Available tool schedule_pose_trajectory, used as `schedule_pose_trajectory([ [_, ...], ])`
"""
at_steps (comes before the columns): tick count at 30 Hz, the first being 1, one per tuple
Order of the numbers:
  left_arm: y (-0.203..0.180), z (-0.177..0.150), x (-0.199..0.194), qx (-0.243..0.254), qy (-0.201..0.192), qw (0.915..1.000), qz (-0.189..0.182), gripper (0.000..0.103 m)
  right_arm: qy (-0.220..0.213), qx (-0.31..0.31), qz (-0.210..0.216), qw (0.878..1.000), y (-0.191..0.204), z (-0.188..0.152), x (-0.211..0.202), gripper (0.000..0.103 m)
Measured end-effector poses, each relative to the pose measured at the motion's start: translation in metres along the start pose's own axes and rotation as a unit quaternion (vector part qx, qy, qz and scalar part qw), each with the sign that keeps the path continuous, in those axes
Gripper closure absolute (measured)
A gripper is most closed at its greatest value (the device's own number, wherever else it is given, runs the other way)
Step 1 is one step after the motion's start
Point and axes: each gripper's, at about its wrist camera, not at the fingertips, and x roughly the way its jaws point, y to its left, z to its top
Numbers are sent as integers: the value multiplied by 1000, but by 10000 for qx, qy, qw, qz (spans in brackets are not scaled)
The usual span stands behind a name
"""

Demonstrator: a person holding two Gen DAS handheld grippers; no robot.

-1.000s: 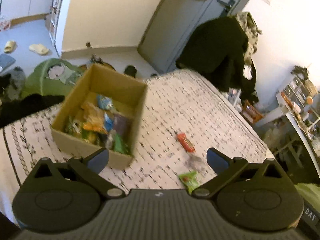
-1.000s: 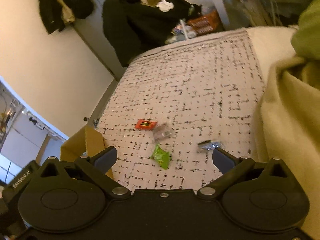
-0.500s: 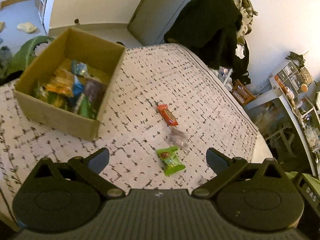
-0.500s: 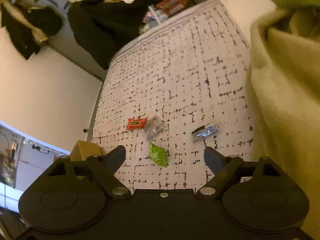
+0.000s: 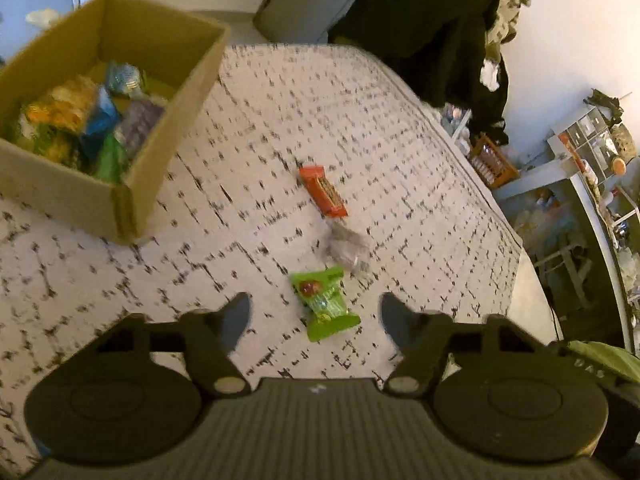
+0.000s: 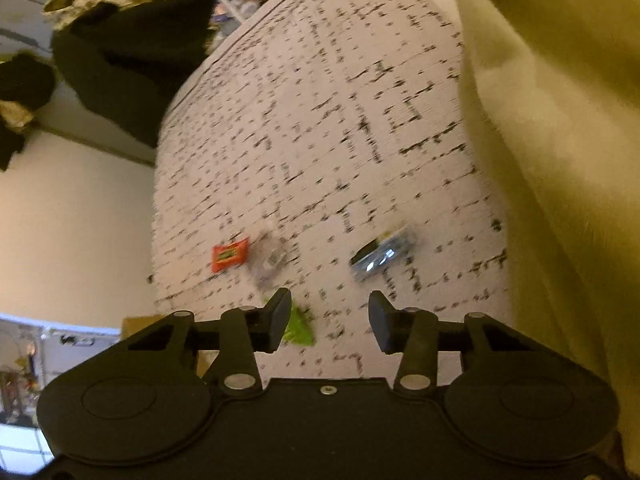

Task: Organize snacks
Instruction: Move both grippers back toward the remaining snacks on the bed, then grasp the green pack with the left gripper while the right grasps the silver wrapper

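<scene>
A green snack packet (image 5: pixel 325 303) lies on the patterned bed cover, between the tips of my open, empty left gripper (image 5: pixel 314 314). Beyond it lie a clear wrapped snack (image 5: pixel 347 249) and an orange bar (image 5: pixel 323 191). A cardboard box (image 5: pixel 160 136) with several snacks stands at the far left. In the right wrist view my right gripper (image 6: pixel 330 320) is open and empty above the cover; the green packet (image 6: pixel 298 328) is partly hidden behind its left finger. A silver-blue packet (image 6: pixel 382 254), the orange bar (image 6: pixel 230 254) and the clear snack (image 6: pixel 270 260) lie ahead.
A yellow-green blanket (image 6: pixel 560 160) is piled along the right side of the bed. Dark clothes (image 5: pixel 432 28) hang past the far bed edge. A desk and shelves with clutter (image 5: pixel 592 152) stand to the right, past the bed's edge (image 5: pixel 516 248).
Both grippers have moved closer to the snacks on the cover and their jaws have narrowed somewhat. The left gripper now frames the green packet; the right has tilted toward the silver-blue packet.
</scene>
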Motion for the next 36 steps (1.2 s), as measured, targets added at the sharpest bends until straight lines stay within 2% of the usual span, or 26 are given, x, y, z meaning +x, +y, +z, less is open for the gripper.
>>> schedule_pose_trajectory([
  [2,1,-1,10,-41,76,10000,8,45,-9,67,-96,9999,-1,6,5,59],
  [10,-2,0,43,-8,235,9997,73,46,124,270,-669,9973,-13,31,44,59],
  [12,-3,0,53,-19,324,9994,133,46,97,272,-647,9975,-14,35,48,59],
  [15,-5,0,70,1,463,9987,212,46,23,17,-675,9977,-6,40,54,59],
  [18,-11,0,82,100,519,9983,261,46,7,-499,-900,9947,6,37,63,60],
  [20,-18,0,87,210,490,9982,291,46,-47,-878,-1053,9905,15,31,65,67],
  [21,-21,1,89,245,494,9980,313,46,-53,-1055,-1122,9881,19,29,66,78],
  [22,-23,0,91,292,503,9977,351,46,-32,-1155,-1139,9867,20,29,67,85],
  [26,-29,-3,94,498,492,9964,485,46,8,-1252,-1027,9868,19,32,63,86],
  [28,-30,-4,94,623,481,9952,585,55,-36,-1356,-1030,9854,22,31,60,86],
  [29,-31,-4,93,674,480,9942,688,69,-62,-1421,-1024,9845,24,29,58,86],
  [30,-29,-3,92,702,493,9936,736,78,-72,-1444,-965,9848,26,28,56,86],
  [32,-24,-2,87,707,524,9945,569,79,-87,-1470,-772,9861,31,25,52,86],
  [36,-15,-2,72,725,408,9945,638,79,-164,-1765,-511,9828,47,14,42,86],
])
